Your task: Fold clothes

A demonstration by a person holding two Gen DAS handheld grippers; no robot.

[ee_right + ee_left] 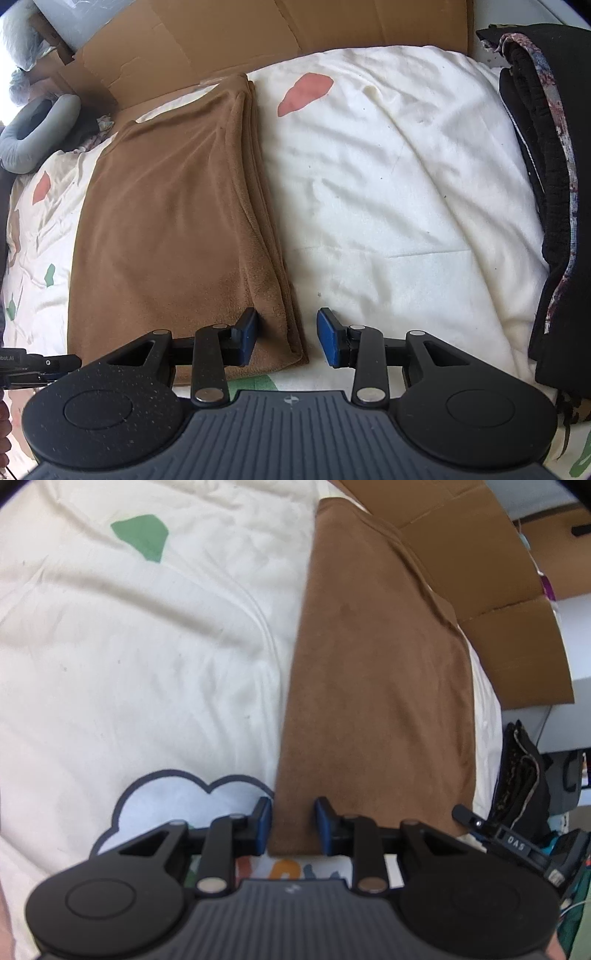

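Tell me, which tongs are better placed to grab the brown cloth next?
Probably the left tongs: both pads straddle the brown cloth's near corner. The right tongs stand wider over the opposite corner, one pad above bare bedding.

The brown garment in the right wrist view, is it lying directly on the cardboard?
No, the brown garment lies folded on the cream bedsheet, and the cardboard stands behind it.

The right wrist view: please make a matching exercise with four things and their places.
Things:
1. brown garment
2. dark clothes pile
3. cardboard
4. grey ring cushion

Places:
A. right edge
B. far left
C. behind the bed
D. left half of the bed, near corner between the tool's fingers

Pairs: 1-D, 2-A, 3-C, 4-B
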